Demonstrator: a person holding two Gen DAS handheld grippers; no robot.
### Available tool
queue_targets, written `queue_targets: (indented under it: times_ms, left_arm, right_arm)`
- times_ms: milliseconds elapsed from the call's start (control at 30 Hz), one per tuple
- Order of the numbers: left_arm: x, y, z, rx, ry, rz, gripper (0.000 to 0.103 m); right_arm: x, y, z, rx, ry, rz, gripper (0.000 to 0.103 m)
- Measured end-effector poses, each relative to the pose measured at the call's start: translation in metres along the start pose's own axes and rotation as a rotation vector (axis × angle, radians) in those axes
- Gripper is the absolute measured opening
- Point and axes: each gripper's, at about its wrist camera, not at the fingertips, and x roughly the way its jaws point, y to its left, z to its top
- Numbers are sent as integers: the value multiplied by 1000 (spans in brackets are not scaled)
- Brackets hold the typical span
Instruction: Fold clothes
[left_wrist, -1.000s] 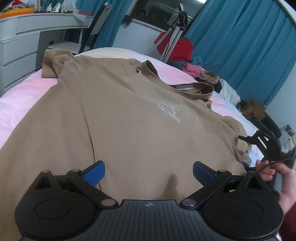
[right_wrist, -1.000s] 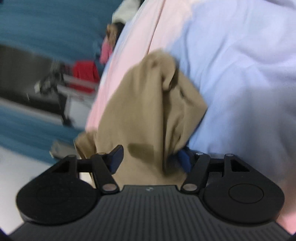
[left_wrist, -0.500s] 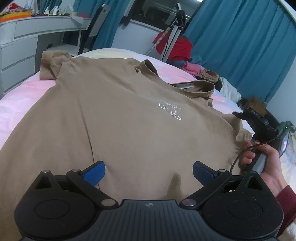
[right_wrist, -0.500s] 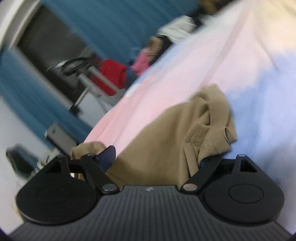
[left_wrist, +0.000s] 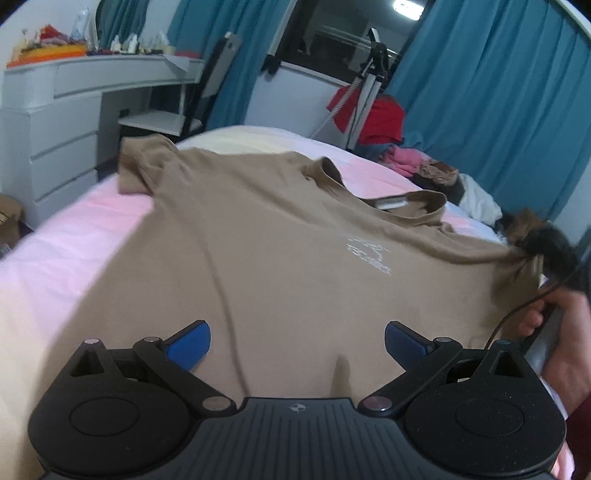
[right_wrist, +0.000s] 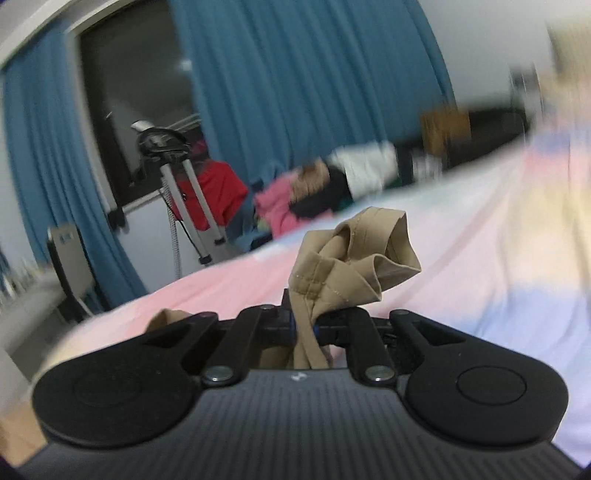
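Left wrist view looks low across the shirt (left_wrist: 280, 258); right wrist view, close on its sleeve, shares the curtains (right_wrist: 314, 92).

Teal curtains (left_wrist: 491, 92) flanking a dark window (left_wrist: 328, 33) — white drawer unit (left_wrist: 48, 140) at left, tripod (left_wrist: 369, 85), possibly a chair (left_wrist: 218, 74).

Right gripper (right_wrist: 303, 326) jaws now clamped on lifted sleeve (right_wrist: 354, 258).

shirt logo (left_wrist: 369, 257) blurred, unreadable
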Motion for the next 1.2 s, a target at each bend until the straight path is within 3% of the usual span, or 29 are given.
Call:
queue_targets:
  times_ms: [133,300,400,467,500,533,567,667,800,967,1200]
  left_arm:
    - [-20,14,13,26,-44,38,101]
    - [-33,42,21,5,-67,94,101]
    - [-33,57,23,-37,-61,87,101]
    - [-31,62,24,-51,-60,78,101]
    - [-29,63,25,-53,-58,74,101]
    - [-27,63,24,-53,-55,70,101]
    - [-25,63,24,-51,-51,63,101]
    - [-18,60,21,-41,-37,44,101]
    - [-19,52,19,-25,-50,35,101]
    - [-29,45,17,-32,-67,25,101]
    - [-51,8,-1,71,-71,-19,101]
  right_arm:
    - [-18,75,-5,-217,-34,31,13]
    - [-17,146,-46,-369,50,80,13]
    - [-18,170,-76,-441,111,113,14]
    - [-12,180,-84,-450,174,162,20]
    - [-16,181,-88,-439,203,208,35]
    - [-19,181,-89,-426,225,258,64]
    - [-22,180,-89,-411,245,308,86]
    - [-31,182,-78,-428,223,376,89]
    - [-58,164,-48,-383,206,392,89]
    - [-112,101,-5,-150,248,429,89]
    - [-211,0,11,42,273,418,89]
